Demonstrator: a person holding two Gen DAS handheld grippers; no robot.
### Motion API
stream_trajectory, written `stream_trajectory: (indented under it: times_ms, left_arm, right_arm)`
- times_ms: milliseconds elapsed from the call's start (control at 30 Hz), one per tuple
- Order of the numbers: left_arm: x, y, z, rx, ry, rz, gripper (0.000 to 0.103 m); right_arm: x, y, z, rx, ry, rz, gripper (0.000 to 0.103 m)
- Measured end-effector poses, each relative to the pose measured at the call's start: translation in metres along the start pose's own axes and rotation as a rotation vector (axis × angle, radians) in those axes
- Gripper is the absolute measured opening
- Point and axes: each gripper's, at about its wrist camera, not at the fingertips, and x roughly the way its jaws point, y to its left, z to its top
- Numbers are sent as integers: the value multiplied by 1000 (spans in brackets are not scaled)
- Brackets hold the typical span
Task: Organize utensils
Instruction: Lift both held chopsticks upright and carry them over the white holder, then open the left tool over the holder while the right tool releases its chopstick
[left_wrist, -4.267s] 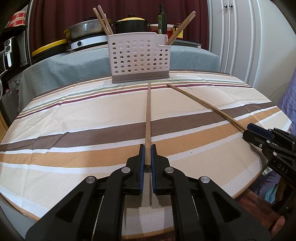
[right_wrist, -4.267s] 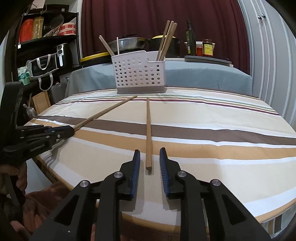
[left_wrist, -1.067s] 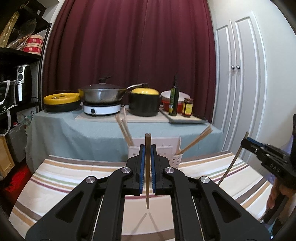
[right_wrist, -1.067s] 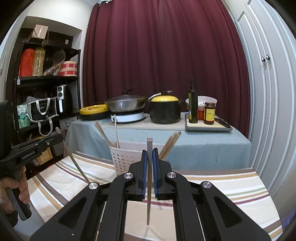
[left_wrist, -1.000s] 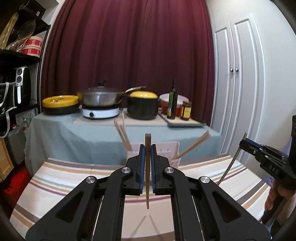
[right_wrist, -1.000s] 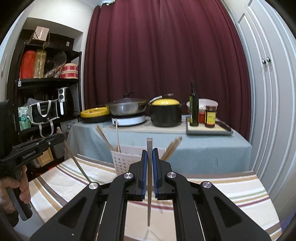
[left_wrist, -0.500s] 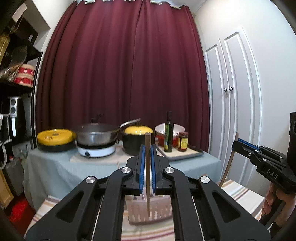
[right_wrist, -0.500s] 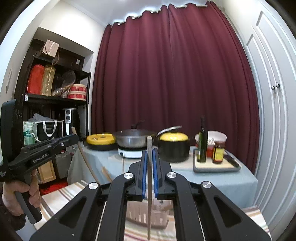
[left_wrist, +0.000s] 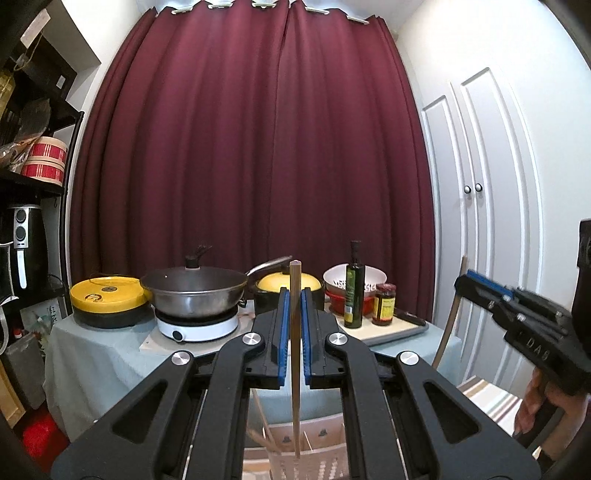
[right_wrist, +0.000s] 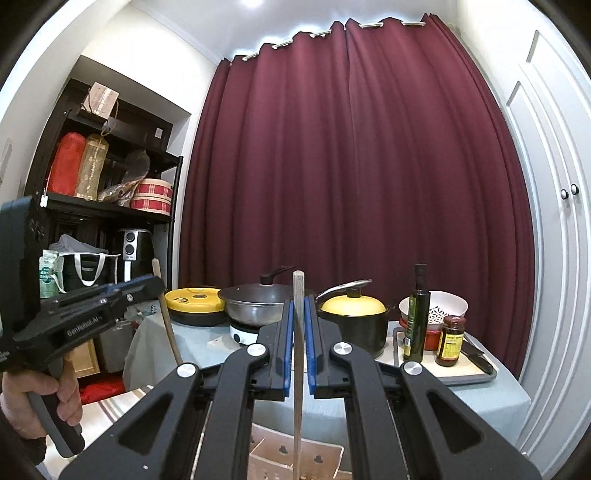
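My left gripper (left_wrist: 294, 291) is shut on a wooden chopstick (left_wrist: 295, 354) held upright, its lower tip hanging over the white perforated holder (left_wrist: 325, 432) at the bottom edge. Other chopsticks (left_wrist: 261, 421) lean inside the holder's left part. In the right wrist view, my right gripper (right_wrist: 298, 302) is shut on a second chopstick (right_wrist: 297, 387), also upright, above the holder (right_wrist: 321, 456). Each gripper shows in the other's view: the right gripper (left_wrist: 466, 284) at the right, the left gripper (right_wrist: 155, 283) at the left, each with its chopstick slanting down.
Behind the holder stands a cloth-covered side table (left_wrist: 92, 354) with a wok (left_wrist: 192, 291), a yellow-lidded pot (right_wrist: 352, 321), an oil bottle (right_wrist: 415, 321) and a jar (right_wrist: 450, 339). A dark shelf (right_wrist: 92, 206) stands left, white cupboard doors (left_wrist: 480, 229) right. A hand (right_wrist: 33, 402) holds the left gripper's handle.
Both grippers have risen and tilted up with their chopsticks since a second ago. The holder has dropped to the bottom edge of both views, now right under the chopstick tips.
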Motion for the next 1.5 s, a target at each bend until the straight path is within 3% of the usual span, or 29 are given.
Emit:
stream_trajectory:
  times_ms: [333,1033,1167,1233,1300,1500]
  left_arm:
    - [35,3,-9,11,-1,6,7]
    - [80,16,-74,-30,143,16,8]
    - [80,17,-79,-28,156,26,28]
    - [79,17,-79,-27,160,29,32]
    - [78,18,-79,-28,162,37,42]
    - [71,19,-76,-22,160,51,57]
  right_arm:
    - [44,-11,-17,-18,6,-25,7]
    - [81,-18,-76,6,150,-54,7]
    - [80,-16,-80,7,169,-55,8]
    - [79,-17,-81,10,172,-59,13]
    - [77,-16,-80,14,171,-62,22]
    - [68,-14,-75,15,167,-85,45]
